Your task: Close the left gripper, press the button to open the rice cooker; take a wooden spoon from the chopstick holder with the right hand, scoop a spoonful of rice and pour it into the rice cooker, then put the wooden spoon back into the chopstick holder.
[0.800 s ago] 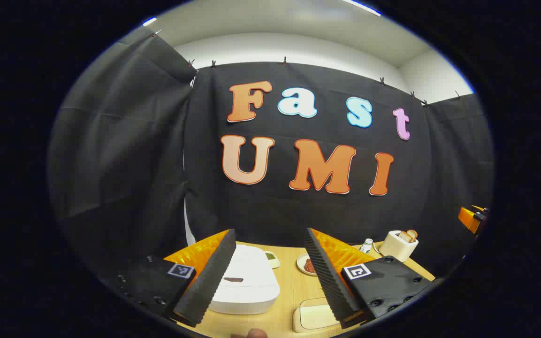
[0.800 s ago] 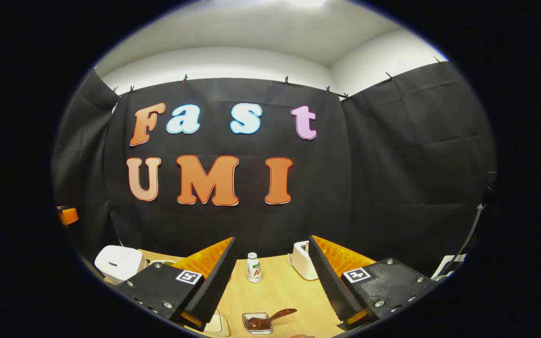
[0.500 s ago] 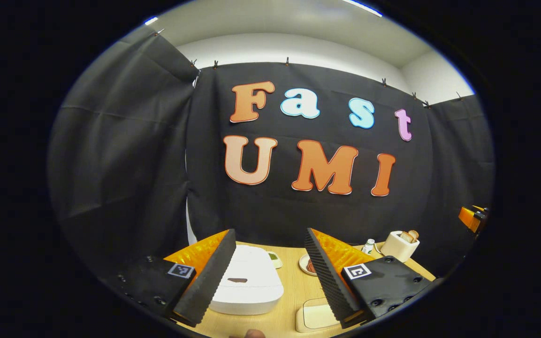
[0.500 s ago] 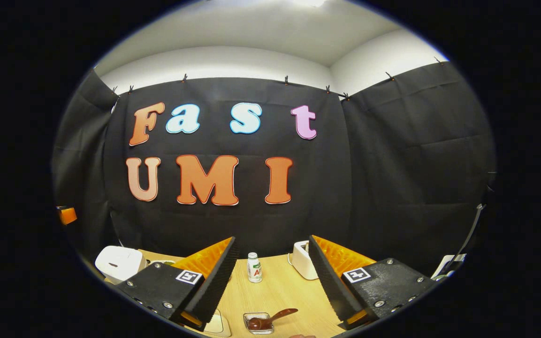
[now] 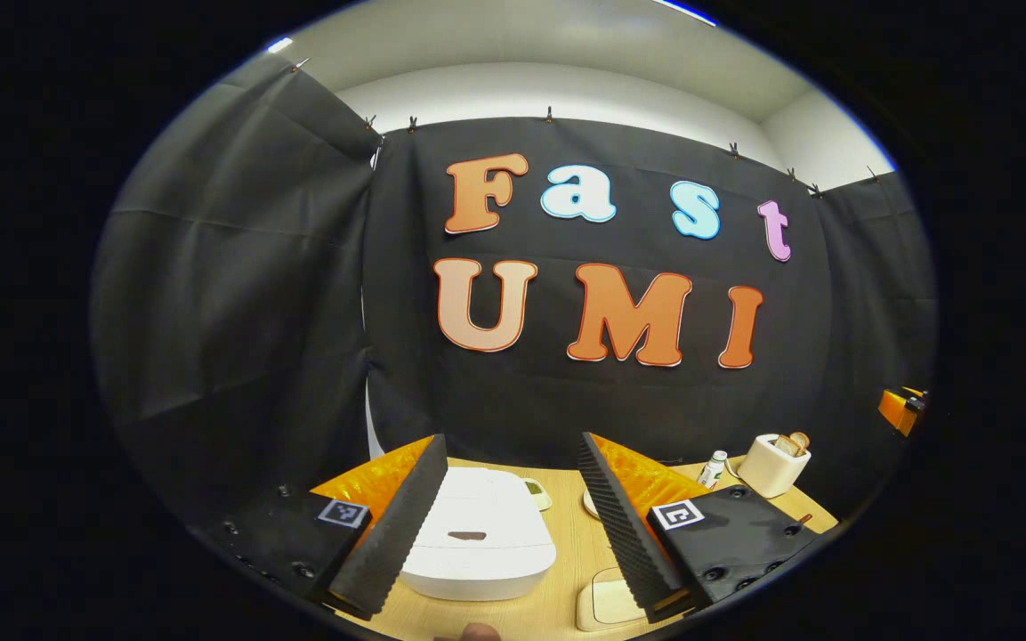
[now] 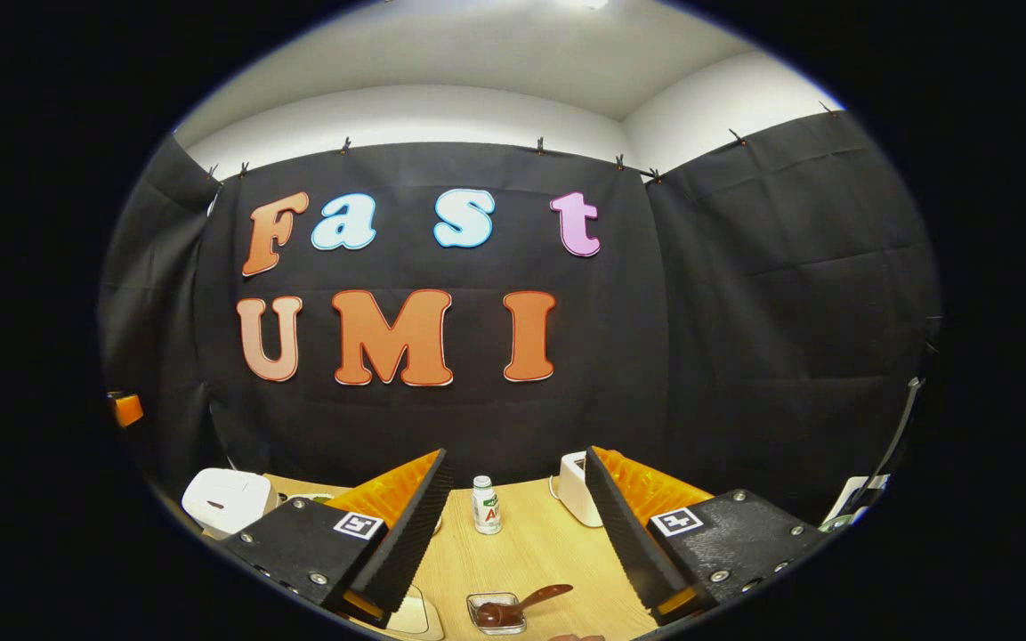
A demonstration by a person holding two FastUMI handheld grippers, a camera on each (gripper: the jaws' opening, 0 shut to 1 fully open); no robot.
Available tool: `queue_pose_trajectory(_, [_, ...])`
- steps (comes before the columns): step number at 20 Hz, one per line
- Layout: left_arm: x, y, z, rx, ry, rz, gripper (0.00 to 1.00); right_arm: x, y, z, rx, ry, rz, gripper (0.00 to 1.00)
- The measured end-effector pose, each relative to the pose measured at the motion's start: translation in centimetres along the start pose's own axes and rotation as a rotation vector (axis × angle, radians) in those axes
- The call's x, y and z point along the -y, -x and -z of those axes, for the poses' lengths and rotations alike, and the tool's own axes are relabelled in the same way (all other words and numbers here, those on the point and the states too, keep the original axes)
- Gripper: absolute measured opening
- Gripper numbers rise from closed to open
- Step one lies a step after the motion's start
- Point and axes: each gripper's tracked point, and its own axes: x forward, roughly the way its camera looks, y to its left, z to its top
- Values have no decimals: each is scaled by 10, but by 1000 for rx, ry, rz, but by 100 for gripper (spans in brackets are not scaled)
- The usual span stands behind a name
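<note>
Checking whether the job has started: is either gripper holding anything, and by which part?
Nothing is held. The left gripper stands open above the rice cooker; the right gripper is open over the table.

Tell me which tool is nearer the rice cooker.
Left. The left tool hovers open right over the rice cooker; the right tool sits well off to its side, cooker beyond its finger.

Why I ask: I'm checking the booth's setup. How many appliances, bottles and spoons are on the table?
Appliances: 2 (rice cooker, toaster)
Bottle: 1
Spoon: 1
Total: 4
</note>
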Motion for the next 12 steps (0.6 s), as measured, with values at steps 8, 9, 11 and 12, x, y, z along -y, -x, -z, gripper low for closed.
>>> queue_pose_trajectory(8, [-6, -11, 13, -28, 10, -1, 100, -2, -2, -1, -14, 11, -2, 94])
queue_pose_trajectory(9, [-6, -14, 17, -38, 12, 2, 100, -2, -2, 0, -17, 13, -3, 94])
queue_pose_trajectory(11, [-10, -15, 21, -52, 17, -5, 100, -3, -2, -1, -22, 15, -3, 94])
queue_pose_trajectory(12, [-11, -16, 21, -54, 17, -7, 100, -3, -3, -1, -24, 18, -3, 94])
